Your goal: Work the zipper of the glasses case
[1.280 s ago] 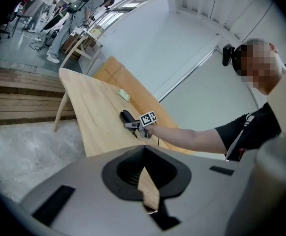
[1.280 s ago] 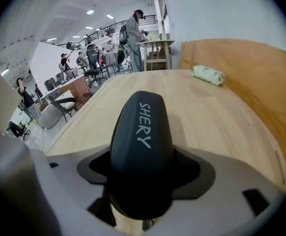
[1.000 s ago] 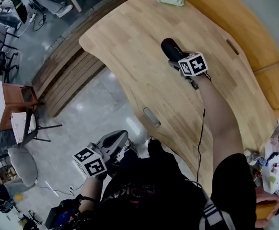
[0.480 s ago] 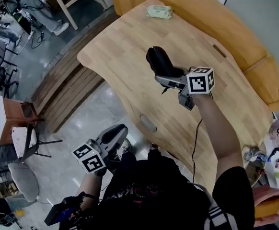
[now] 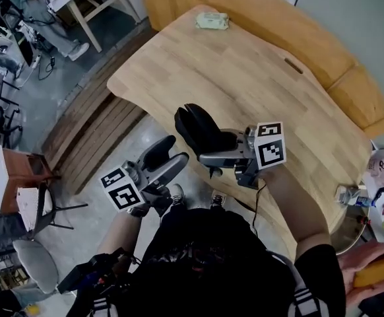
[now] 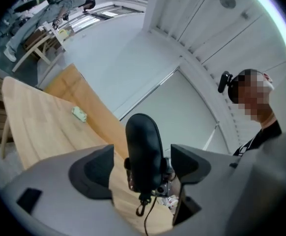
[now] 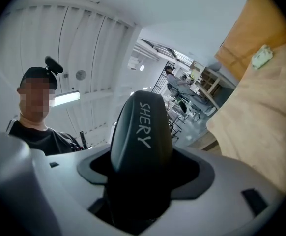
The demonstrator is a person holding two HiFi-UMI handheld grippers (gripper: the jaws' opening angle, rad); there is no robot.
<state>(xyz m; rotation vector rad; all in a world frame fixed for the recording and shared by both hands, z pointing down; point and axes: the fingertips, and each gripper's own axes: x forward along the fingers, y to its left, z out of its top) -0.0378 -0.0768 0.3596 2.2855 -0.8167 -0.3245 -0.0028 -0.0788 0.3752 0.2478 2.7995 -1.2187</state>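
Glasses case (image 5: 197, 129), head view: held in the air at the wooden table's (image 5: 264, 78) near edge, clamped by the right gripper (image 5: 210, 148), with the left gripper (image 5: 177, 152) just beside it. Left gripper view: the jaws have just been opening and stand wide, the case between them untouched, its zipper pull (image 6: 142, 209) dangling. Right gripper view: the jaws are closed on the case.

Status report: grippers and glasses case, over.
Right gripper shut on black oval glasses case, held aloft. Left gripper jaws just opened, case framed between them, untouched. Nothing in the way.
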